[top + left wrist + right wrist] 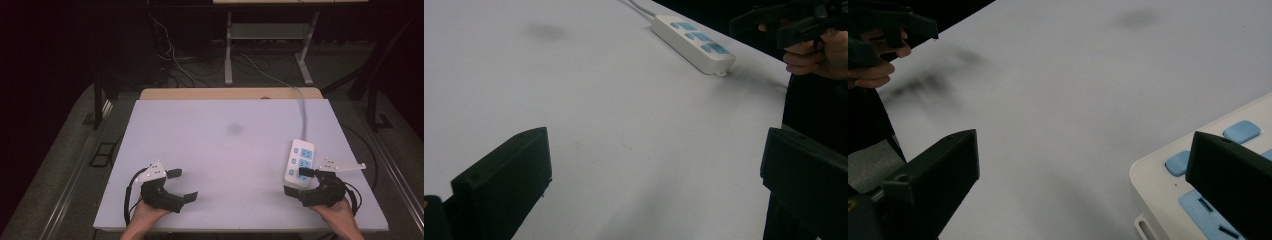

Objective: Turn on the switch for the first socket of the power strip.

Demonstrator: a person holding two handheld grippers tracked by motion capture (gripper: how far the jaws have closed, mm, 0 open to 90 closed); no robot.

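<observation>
Dark room, cables and a metal stand on the floor behind; in front, a white tabletop [225,150] with one faint grey smudge [234,129] near its middle.

Item 1: white power strip [299,162] with blue socket covers, lying flat near the table's right edge, its grey cord [301,107] running away over the far edge. Nothing is plugged into it. In the left gripper view it sits far off at the upper right [691,42]; in the right gripper view its near corner [1198,195] lies close under one jaw.

Item 2: right gripper [297,182], held in the person's right hand [334,212] at the near right of the table. Jaws spread wide, pinching nothing; one reaches over the near end of the strip, the other stands over bare table beside it. Whether a jaw touches the casing cannot be told.

Item 3: left gripper [181,185], held at the near left, well apart from the strip. Jaws spread, nothing between them but tabletop.

Step in hand, as judged: approach to the power strip, no grip taken. Next move likely calls for bringing the right jaws to either side of the strip's near end, level with its casing, before closing; the smooth, low body could slide on the table if nudged from one side alone.
</observation>
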